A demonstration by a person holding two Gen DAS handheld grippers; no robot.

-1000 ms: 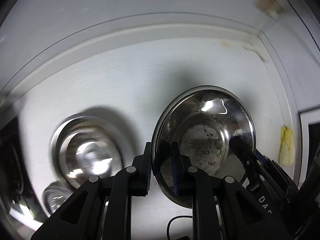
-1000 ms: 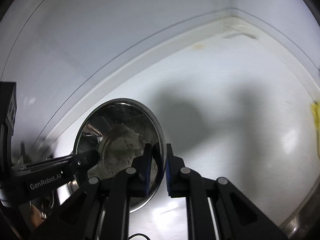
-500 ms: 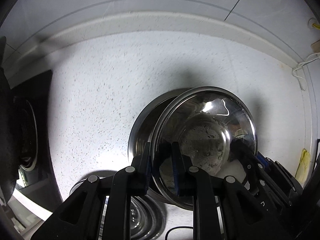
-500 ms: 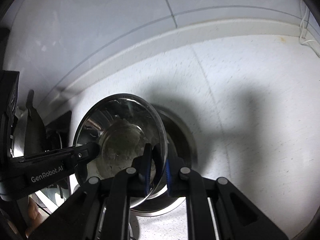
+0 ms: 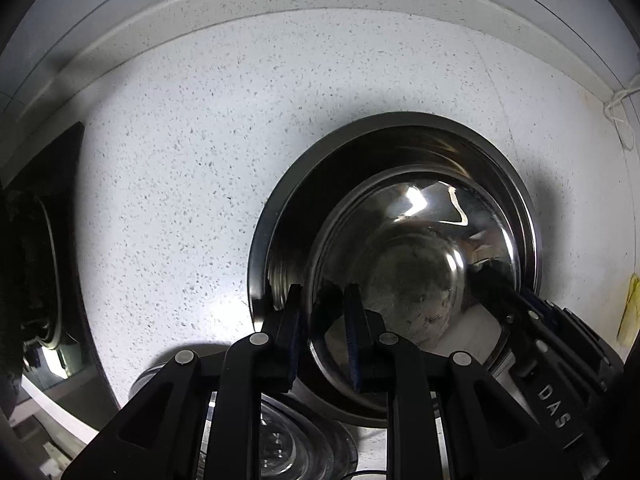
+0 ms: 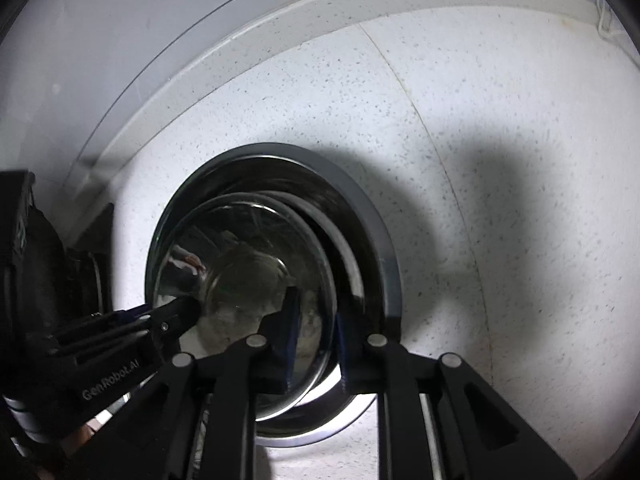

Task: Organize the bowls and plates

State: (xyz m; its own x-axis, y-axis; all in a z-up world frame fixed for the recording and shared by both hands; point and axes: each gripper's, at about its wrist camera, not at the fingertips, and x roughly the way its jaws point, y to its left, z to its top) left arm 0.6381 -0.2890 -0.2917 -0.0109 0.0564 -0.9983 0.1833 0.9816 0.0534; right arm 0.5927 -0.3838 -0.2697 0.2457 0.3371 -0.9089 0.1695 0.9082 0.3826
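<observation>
Left wrist, round shiny steel bowl (image 5: 416, 264), speckled counter (image 5: 192, 168)

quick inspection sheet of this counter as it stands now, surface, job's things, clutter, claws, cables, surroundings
Surface: white speckled countertop, raised ledge along its back.
Job's things: small steel bowl held by its rim inside a larger steel bowl; whether it has seated cannot be told. A third steel dish lies nearer, partly hidden.
Clutter: yellow scrap at the counter's right edge.
Claws: left claw shut on the small bowl's rim; right claw has its jaws opening, with the opposite rim between them.
Cables: white cord at the back corner.
Surroundings: tiled wall; dark hob to the left.
</observation>
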